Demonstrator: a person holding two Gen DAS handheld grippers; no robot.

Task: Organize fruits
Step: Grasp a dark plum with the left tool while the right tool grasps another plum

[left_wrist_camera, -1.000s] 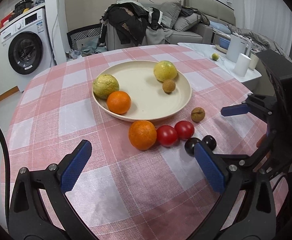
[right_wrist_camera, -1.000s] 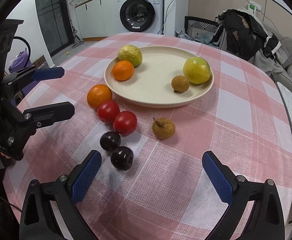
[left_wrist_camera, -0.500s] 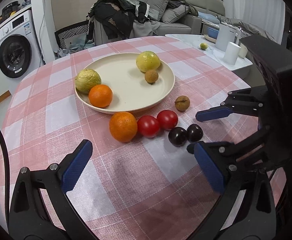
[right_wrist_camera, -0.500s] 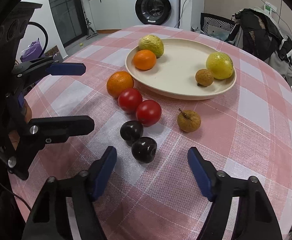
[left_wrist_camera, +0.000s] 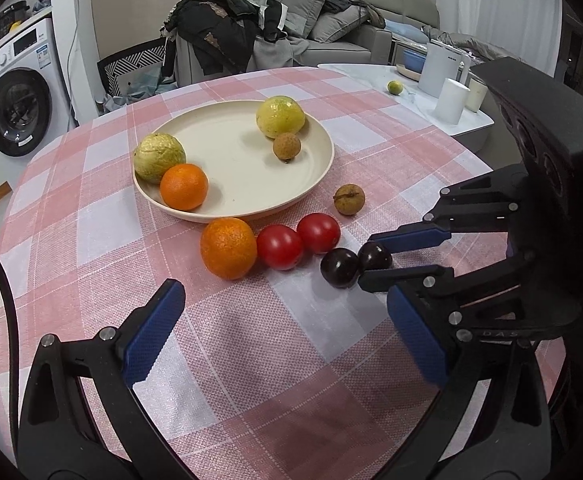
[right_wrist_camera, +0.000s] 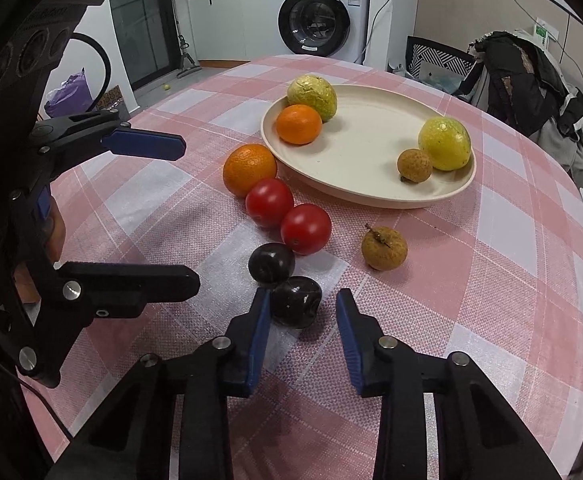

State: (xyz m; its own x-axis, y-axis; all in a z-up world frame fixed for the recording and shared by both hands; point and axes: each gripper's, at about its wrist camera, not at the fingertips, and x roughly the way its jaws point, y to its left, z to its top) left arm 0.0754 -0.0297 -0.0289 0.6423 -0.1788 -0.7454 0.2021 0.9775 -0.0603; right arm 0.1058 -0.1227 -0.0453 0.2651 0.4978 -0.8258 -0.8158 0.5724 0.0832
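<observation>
A cream plate (left_wrist_camera: 235,208) (right_wrist_camera: 371,196) holds a green fruit (left_wrist_camera: 158,157), an orange (left_wrist_camera: 183,186), a yellow fruit (left_wrist_camera: 279,116) and a small brown fruit (left_wrist_camera: 286,146). On the checked cloth lie an orange (right_wrist_camera: 249,169), two tomatoes (right_wrist_camera: 269,202) (right_wrist_camera: 305,228), two dark plums (right_wrist_camera: 271,263) (right_wrist_camera: 296,306) and a brown fruit (right_wrist_camera: 384,249). My right gripper (right_wrist_camera: 302,312) is open, its fingers on either side of the nearer plum; it also shows in the left wrist view (left_wrist_camera: 379,258). My left gripper (left_wrist_camera: 279,320) is open and empty above the cloth.
A washing machine (right_wrist_camera: 323,12) stands beyond the table. A chair piled with clothes (left_wrist_camera: 219,36), a sofa (left_wrist_camera: 331,28) and a side table with white cups (left_wrist_camera: 449,100) lie behind. The round table's edge curves close on all sides.
My right gripper has moved forward and narrowed its jaws around the nearer dark plum. My left gripper has shifted a little closer to the fruit row and stayed open.
</observation>
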